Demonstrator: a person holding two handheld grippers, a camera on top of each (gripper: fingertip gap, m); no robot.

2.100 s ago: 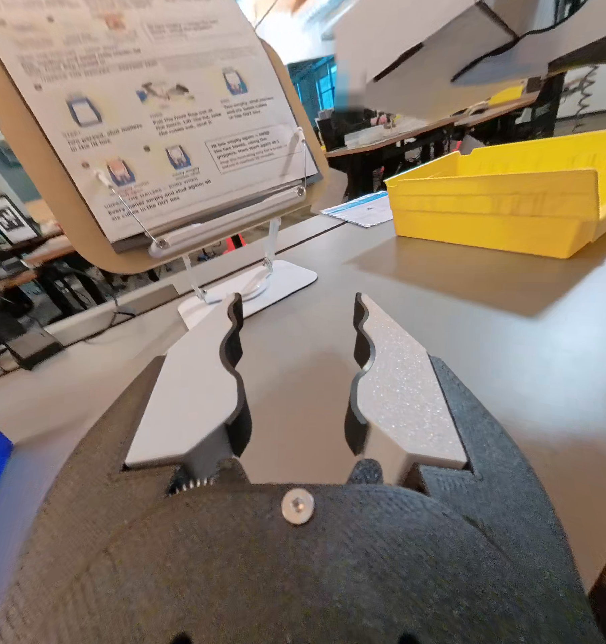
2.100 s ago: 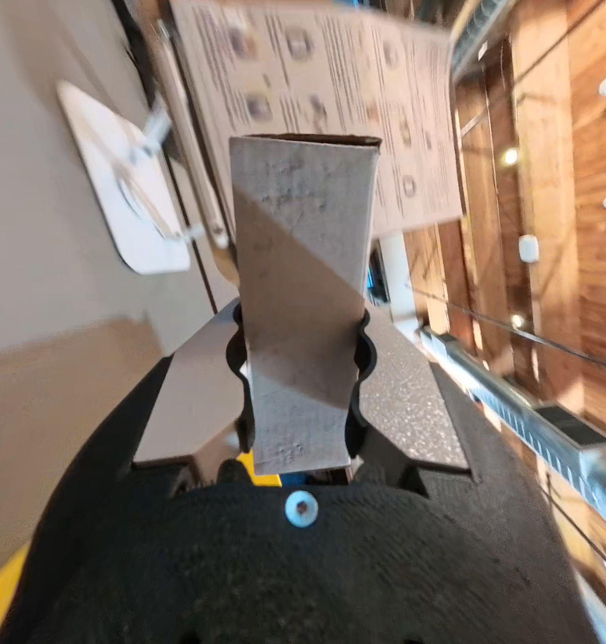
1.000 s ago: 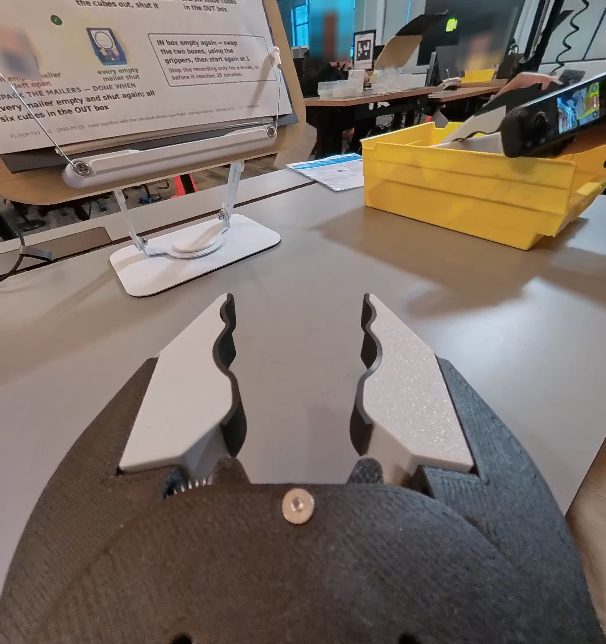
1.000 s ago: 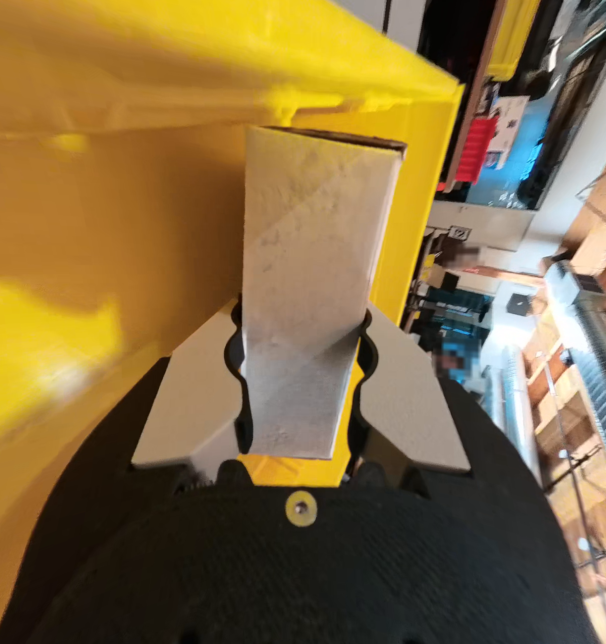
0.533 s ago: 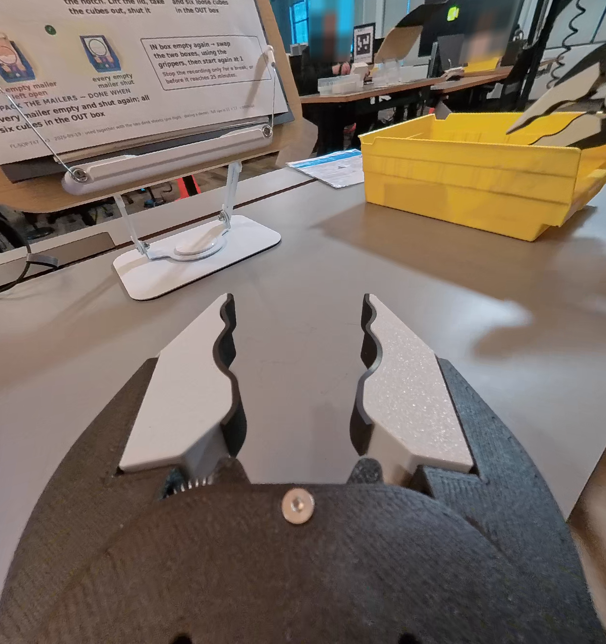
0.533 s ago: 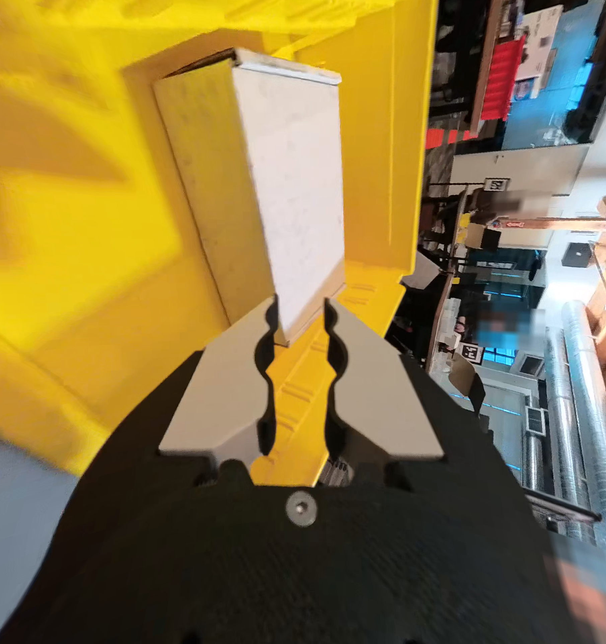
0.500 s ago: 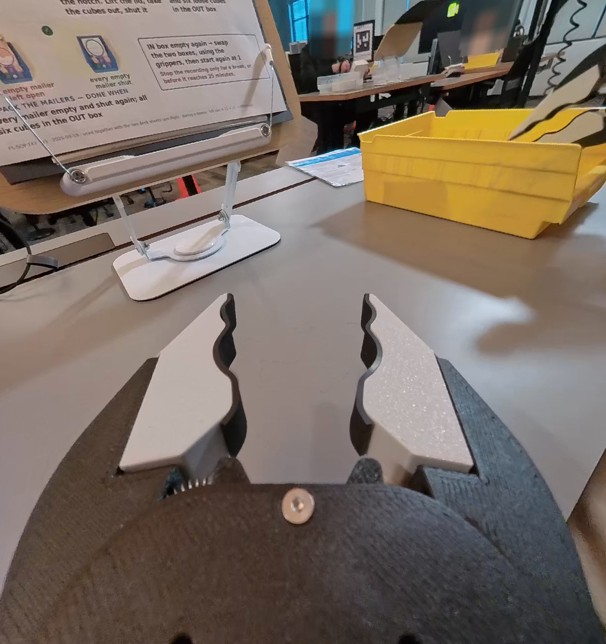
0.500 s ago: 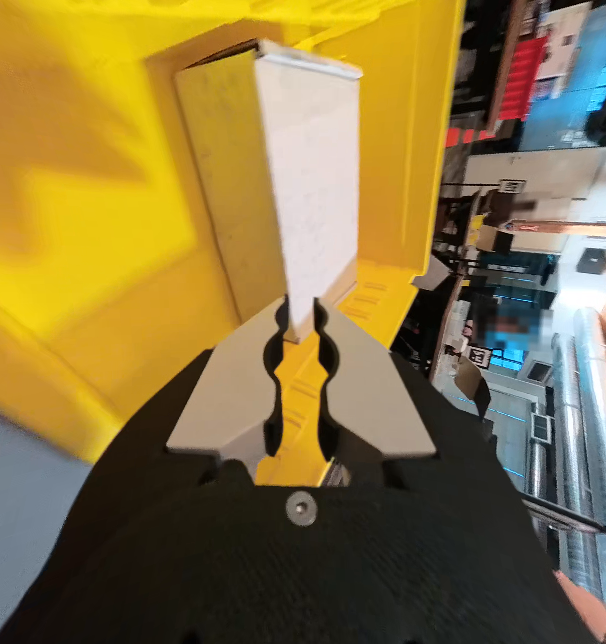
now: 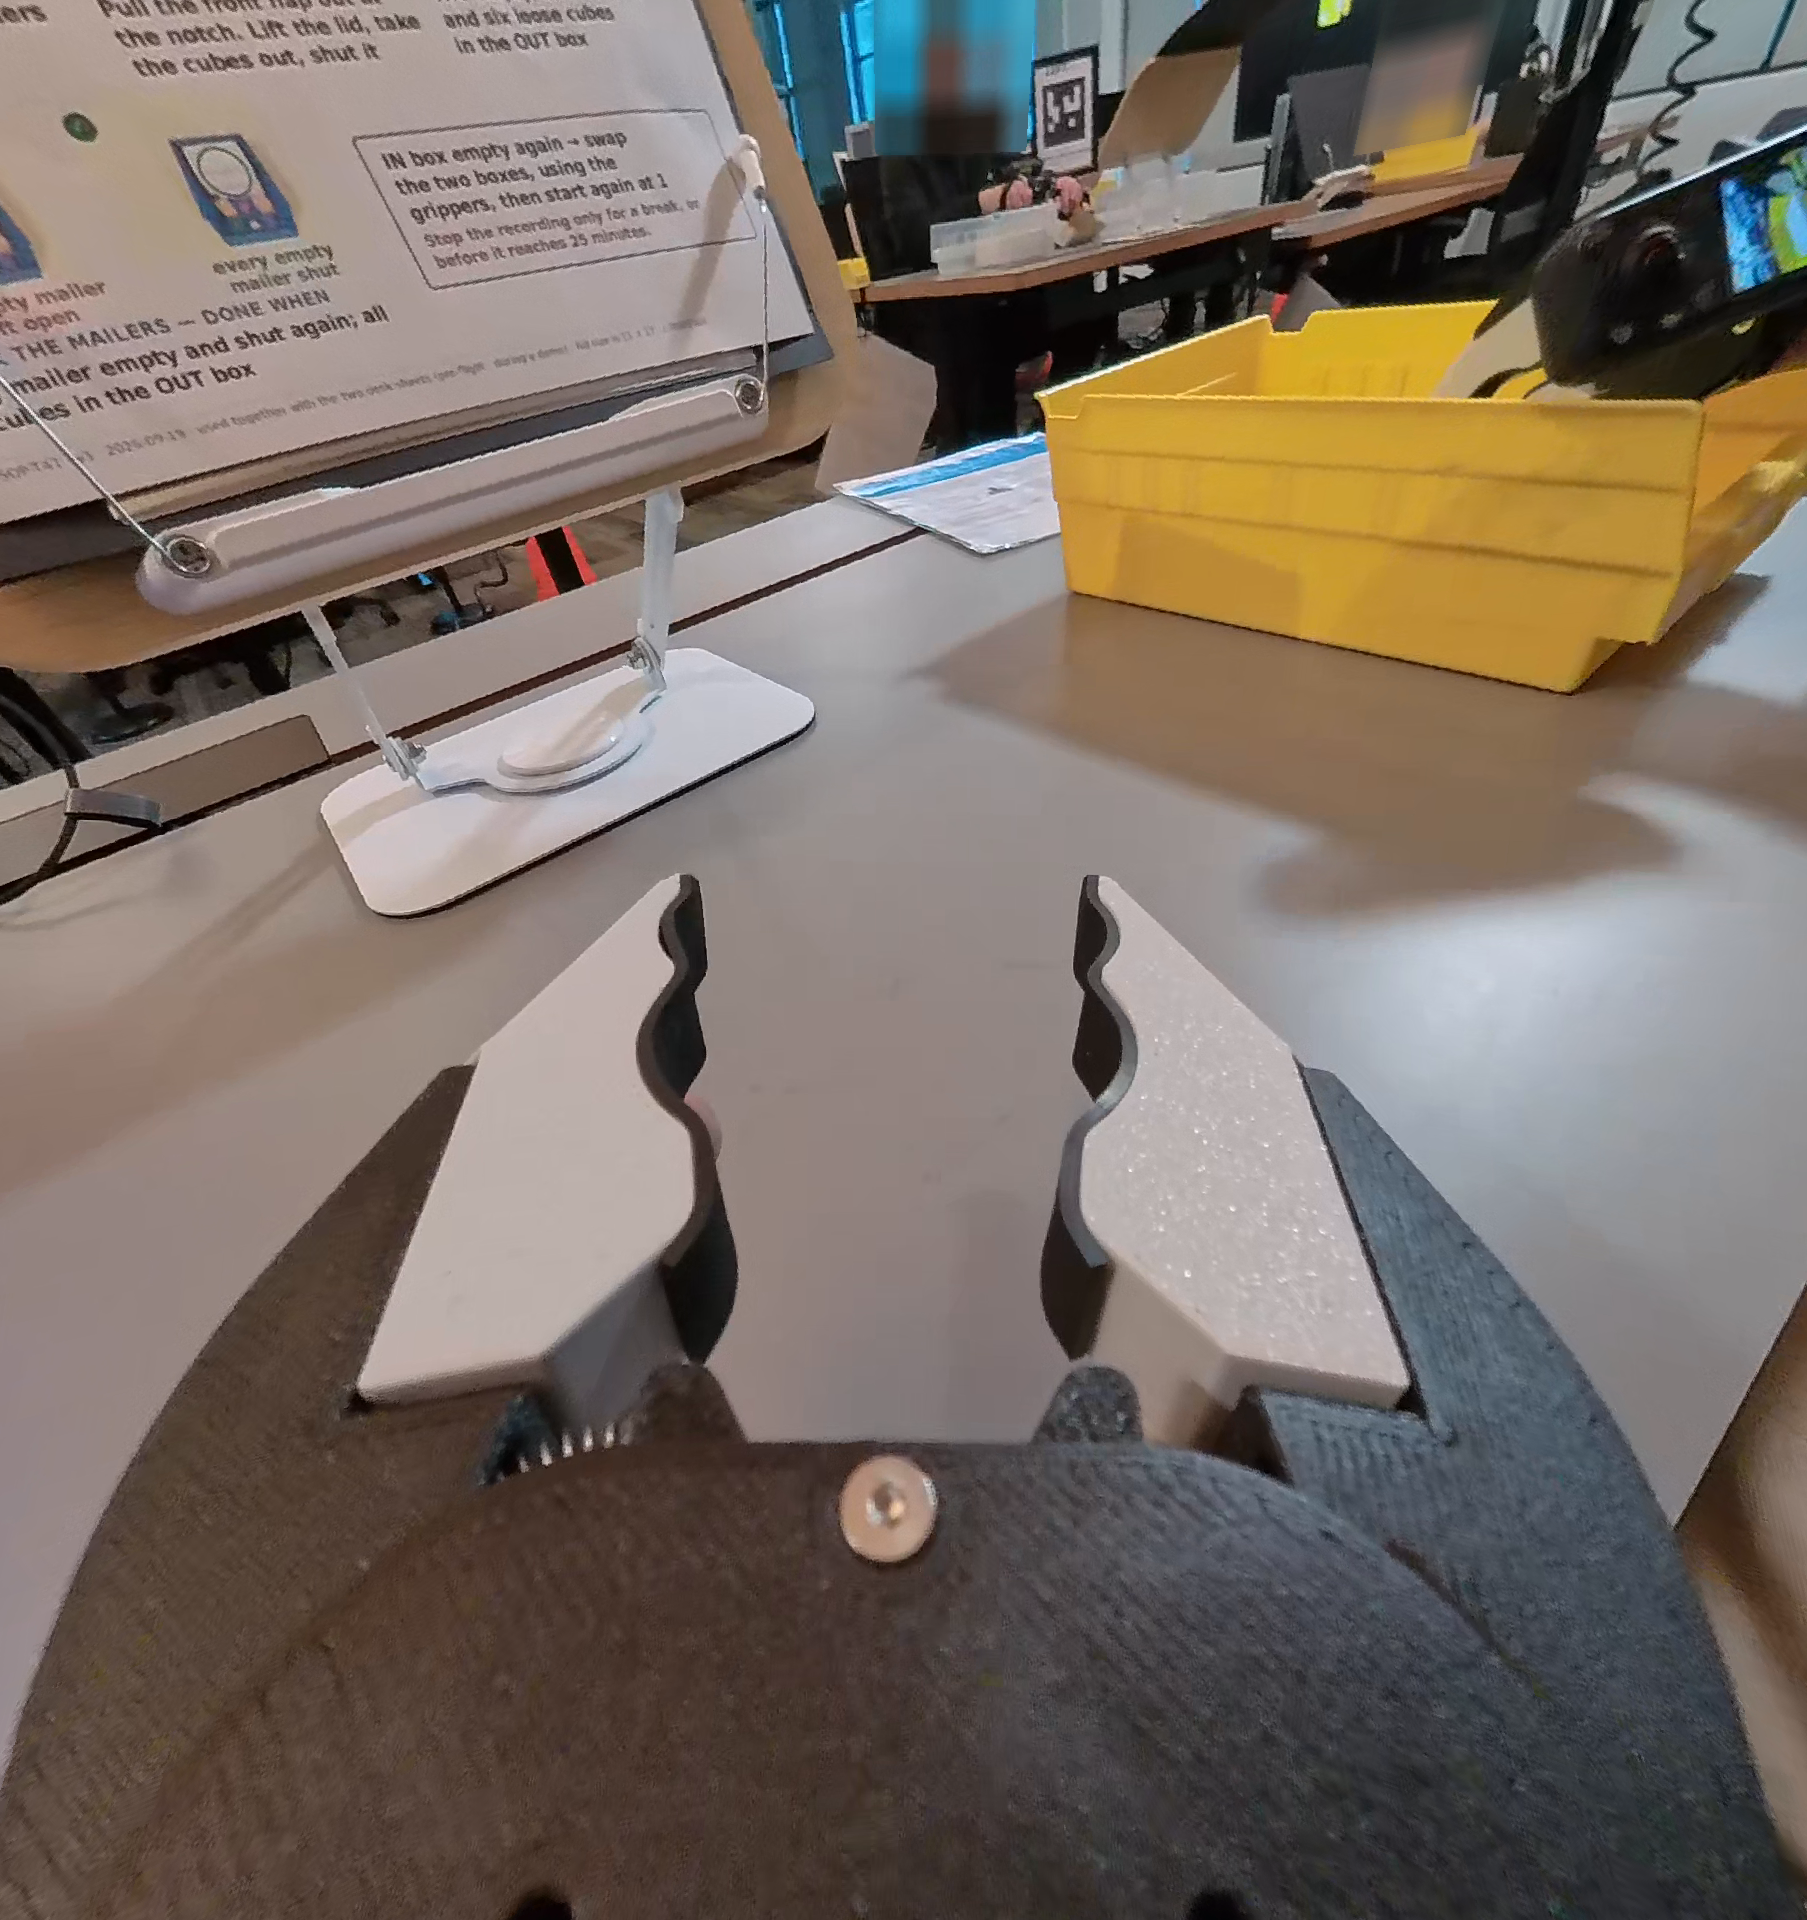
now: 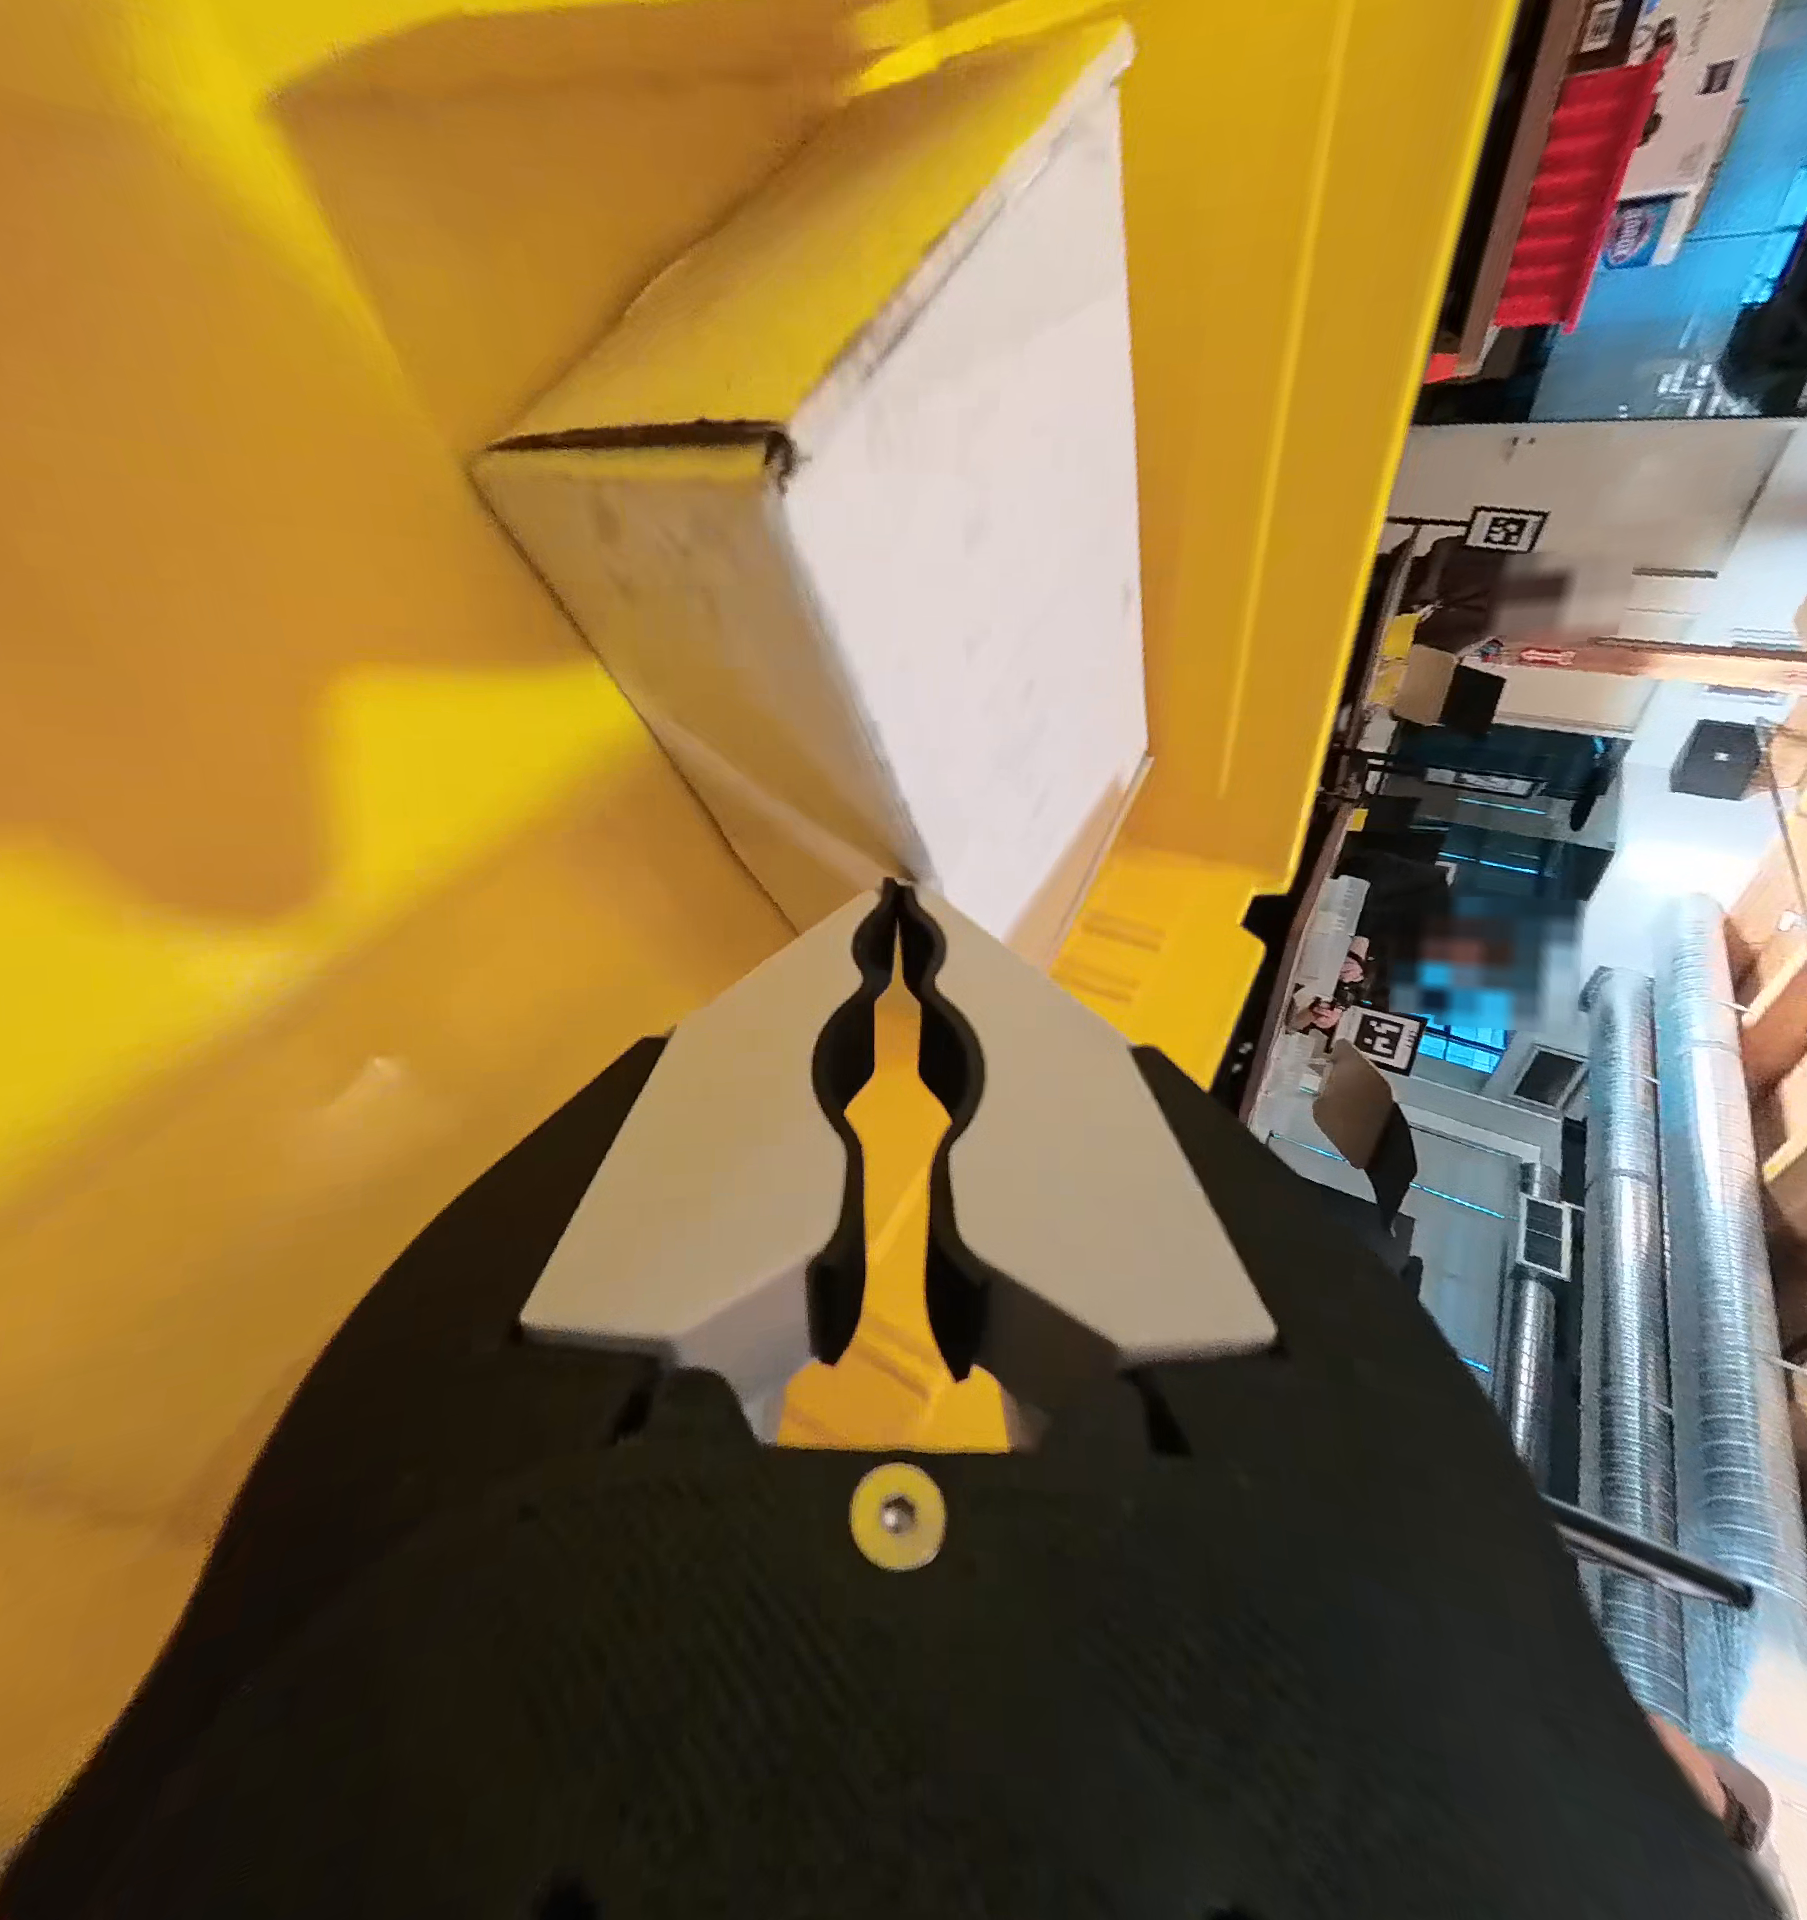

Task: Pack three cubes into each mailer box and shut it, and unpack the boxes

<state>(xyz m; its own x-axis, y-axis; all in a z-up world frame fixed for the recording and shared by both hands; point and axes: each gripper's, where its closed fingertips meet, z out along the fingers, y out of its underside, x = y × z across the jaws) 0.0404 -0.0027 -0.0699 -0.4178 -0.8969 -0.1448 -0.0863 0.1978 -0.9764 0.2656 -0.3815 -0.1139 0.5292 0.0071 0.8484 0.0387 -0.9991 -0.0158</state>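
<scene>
printed instruction sheet [image 9: 338,208] on the tilted stand has readable text and small pictures; black-and-white square marker signs [image 9: 1064,101] hang in the background. not quoting any.

Grey table [image 9: 1242,1039] — yellow bin [image 9: 1377,520], white stand [image 9: 566,800], papers [image 9: 956,488].

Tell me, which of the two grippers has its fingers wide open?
The left gripper, hovering over the grey table, has its fingers spread apart with nothing between them. The right gripper, inside the yellow bin by the white mailer box, is shut.
</scene>
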